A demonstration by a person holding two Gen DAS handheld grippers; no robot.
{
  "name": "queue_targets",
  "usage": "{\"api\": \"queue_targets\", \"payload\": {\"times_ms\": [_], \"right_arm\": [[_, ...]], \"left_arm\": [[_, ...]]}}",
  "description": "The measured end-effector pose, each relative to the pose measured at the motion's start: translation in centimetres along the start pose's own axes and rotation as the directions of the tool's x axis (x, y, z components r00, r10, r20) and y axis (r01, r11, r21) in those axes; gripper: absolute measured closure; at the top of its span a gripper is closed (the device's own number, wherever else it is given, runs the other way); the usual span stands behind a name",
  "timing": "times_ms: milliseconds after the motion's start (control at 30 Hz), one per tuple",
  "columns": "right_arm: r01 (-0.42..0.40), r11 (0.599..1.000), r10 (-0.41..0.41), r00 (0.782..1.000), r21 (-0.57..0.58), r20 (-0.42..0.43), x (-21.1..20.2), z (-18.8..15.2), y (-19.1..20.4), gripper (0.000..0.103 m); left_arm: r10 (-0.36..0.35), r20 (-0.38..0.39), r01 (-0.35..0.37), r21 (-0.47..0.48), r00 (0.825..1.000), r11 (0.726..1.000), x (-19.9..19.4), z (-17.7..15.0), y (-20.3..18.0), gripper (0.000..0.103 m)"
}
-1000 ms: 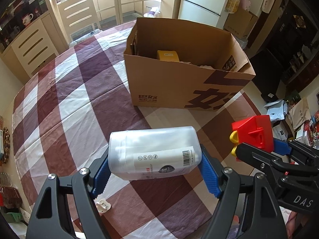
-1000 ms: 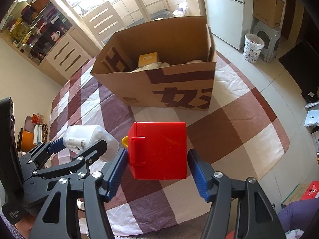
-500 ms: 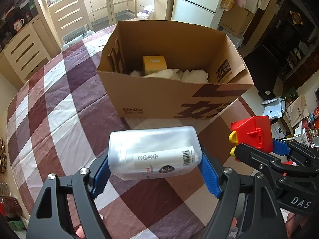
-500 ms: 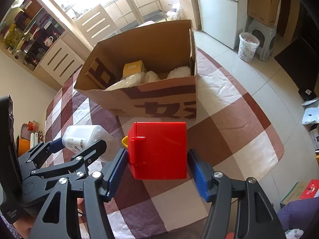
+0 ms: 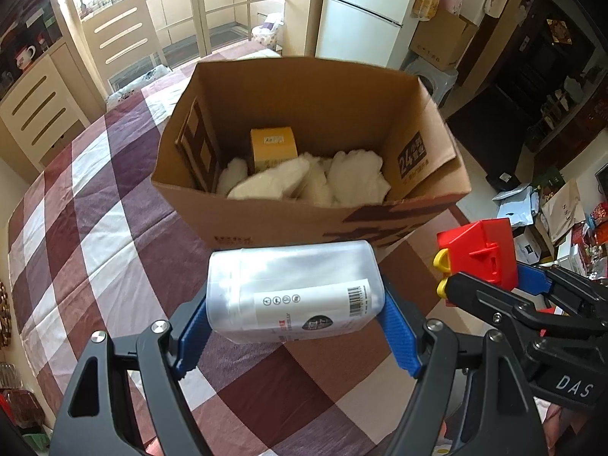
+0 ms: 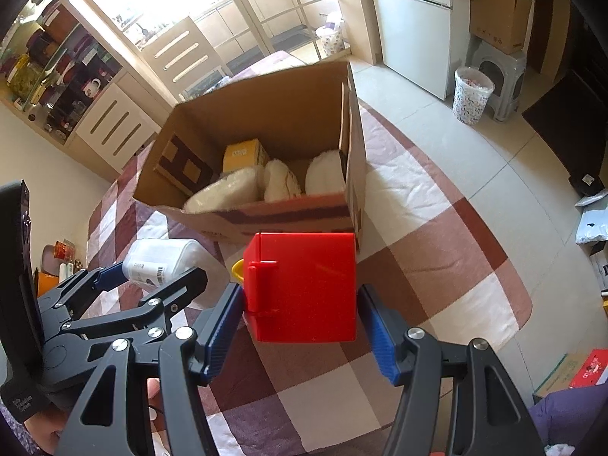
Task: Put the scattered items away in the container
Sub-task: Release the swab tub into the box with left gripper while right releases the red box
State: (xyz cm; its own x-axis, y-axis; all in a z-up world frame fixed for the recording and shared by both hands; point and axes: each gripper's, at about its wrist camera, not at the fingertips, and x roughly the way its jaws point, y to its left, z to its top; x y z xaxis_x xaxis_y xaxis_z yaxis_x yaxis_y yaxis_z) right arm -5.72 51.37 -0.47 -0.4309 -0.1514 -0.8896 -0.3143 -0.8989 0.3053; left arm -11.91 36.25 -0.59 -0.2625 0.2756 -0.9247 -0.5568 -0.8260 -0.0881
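Note:
My left gripper (image 5: 294, 323) is shut on a clear plastic jar (image 5: 294, 290) with a white label, held sideways above the table, just short of the open cardboard box (image 5: 266, 220). My right gripper (image 6: 300, 317) is shut on a red plastic box (image 6: 304, 285) with a yellow clasp, also held before the cardboard box (image 6: 304, 216). The red box shows at the right in the left wrist view (image 5: 478, 254). The jar shows at the left in the right wrist view (image 6: 159, 262). Inside the cardboard box lie a yellow carton (image 5: 271, 146) and white fluffy items (image 5: 319, 178).
The box stands on a table with a purple, brown and white checked cloth (image 5: 95, 220). Chairs (image 5: 121, 38) and a cabinet (image 5: 34, 106) stand behind the table. A fridge (image 6: 414, 19), a stool and a bin (image 6: 471, 95) are on the floor to the right.
Both grippers have risen and moved toward the cardboard box, so its inside now shows. Both still hold their items.

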Motion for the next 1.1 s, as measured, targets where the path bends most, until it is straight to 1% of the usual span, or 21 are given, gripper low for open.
{"api": "queue_targets", "payload": {"times_ms": [267, 533, 667, 767, 833, 867, 1033, 1067, 1100], "right_arm": [[-0.034, 0.999, 0.035, 0.998, -0.033, 0.057, -1.7, 2.8, 1.0, 0.04], [-0.056, 0.997, 0.063, 0.991, -0.061, 0.12, -2.5, 7.3, 2.3, 0.04], [-0.061, 0.996, 0.071, 0.987, -0.072, 0.146, -2.6, 9.4, 2.9, 0.04], [-0.058, 0.996, 0.068, 0.988, -0.074, 0.141, -1.7, 11.2, 3.2, 0.04], [-0.059, 0.996, 0.067, 0.99, -0.068, 0.123, -0.5, 11.9, 3.2, 0.04], [-0.054, 0.996, 0.061, 0.992, -0.068, 0.111, 0.2, 12.2, 3.3, 0.04], [-0.042, 0.997, 0.045, 0.998, -0.07, 0.042, 3.4, 12.3, 3.3, 0.04], [-0.04, 0.997, 0.042, 0.999, -0.068, 0.03, 3.9, 12.3, 3.2, 0.04], [-0.039, 0.997, 0.041, 0.999, -0.069, 0.019, 4.3, 12.2, 3.1, 0.04]], "left_arm": [[-0.007, 0.056, 0.008, -0.012, 0.998, 1.0, -2.0, 3.0, 0.6, 0.023], [-0.019, 0.111, 0.024, -0.051, 0.994, 0.998, -3.4, 7.4, 2.3, 0.023], [-0.024, 0.122, 0.033, -0.069, 0.992, 0.997, -3.6, 9.5, 3.2, 0.023], [-0.046, 0.093, 0.054, -0.084, 0.995, 0.995, -2.4, 11.0, 4.1, 0.023], [-0.078, 0.058, 0.084, -0.111, 0.995, 0.99, -0.8, 11.6, 4.9, 0.023], [-0.085, 0.032, 0.088, -0.124, 0.996, 0.988, 0.3, 11.9, 5.4, 0.023], [-0.071, -0.03, 0.066, -0.15, 0.997, 0.986, 3.5, 11.5, 6.3, 0.023], [-0.073, -0.038, 0.066, -0.153, 0.997, 0.986, 4.0, 11.3, 6.4, 0.023], [-0.057, -0.031, 0.052, -0.143, 0.998, 0.988, 4.1, 11.1, 6.4, 0.023]]}}
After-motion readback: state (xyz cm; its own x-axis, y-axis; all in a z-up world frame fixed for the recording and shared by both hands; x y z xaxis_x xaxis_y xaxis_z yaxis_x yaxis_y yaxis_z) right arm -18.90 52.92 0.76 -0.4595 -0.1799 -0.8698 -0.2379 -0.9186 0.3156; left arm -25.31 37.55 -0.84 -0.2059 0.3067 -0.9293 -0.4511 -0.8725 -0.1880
